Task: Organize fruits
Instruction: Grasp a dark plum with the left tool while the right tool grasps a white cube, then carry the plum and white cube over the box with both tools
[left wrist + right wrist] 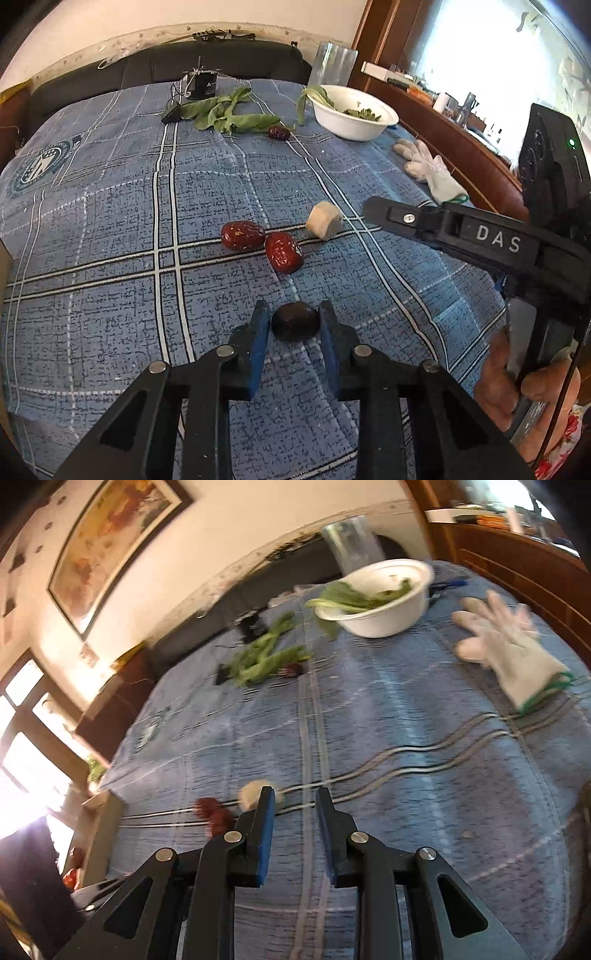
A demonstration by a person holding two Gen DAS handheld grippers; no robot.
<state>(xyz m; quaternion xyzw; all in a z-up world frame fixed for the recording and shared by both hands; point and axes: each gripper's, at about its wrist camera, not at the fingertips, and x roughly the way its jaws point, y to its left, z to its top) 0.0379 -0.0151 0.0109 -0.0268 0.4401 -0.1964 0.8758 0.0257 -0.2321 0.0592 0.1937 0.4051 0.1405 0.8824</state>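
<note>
A: While the left gripper [294, 321] clamps a dark fruit [294, 326] between its blue pads, what lies around it?

B: Beyond that fruit, two red dates [262, 245] touch each other, a pale chunk [325, 221] just right of them. Farther off sit loose greens [229, 112], a third date [279, 132], a white bowl [352, 118] and a white glove [430, 168].

A: And the right gripper [294, 803]?

B: Closed down to its narrowest, holding nothing, just right of the chunk.
</note>
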